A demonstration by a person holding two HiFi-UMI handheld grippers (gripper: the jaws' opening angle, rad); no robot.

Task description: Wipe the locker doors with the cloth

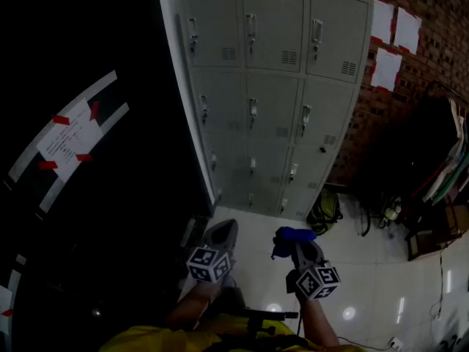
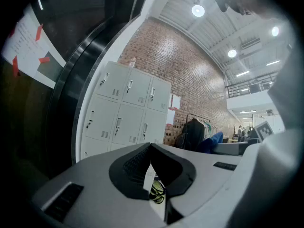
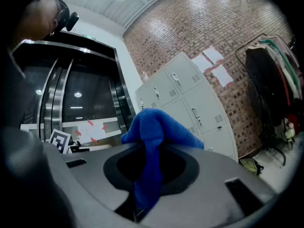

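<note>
Right gripper had its jaws clamped on the blue cloth, locker doors well ahead of them, while left gripper jaws sat closed, empty.

Blue fleece cloth, bunched on top with one fold drooping, pinched between the jaws of the right gripper. Grey metal locker doors in three columns, all closed, well apart from it.

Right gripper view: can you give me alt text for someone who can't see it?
A blue cloth is clamped in the shut tongs of the right gripper, bunched up above them. Behind stand grey lockers against a brick wall, with clothes hanging at the right.
</note>
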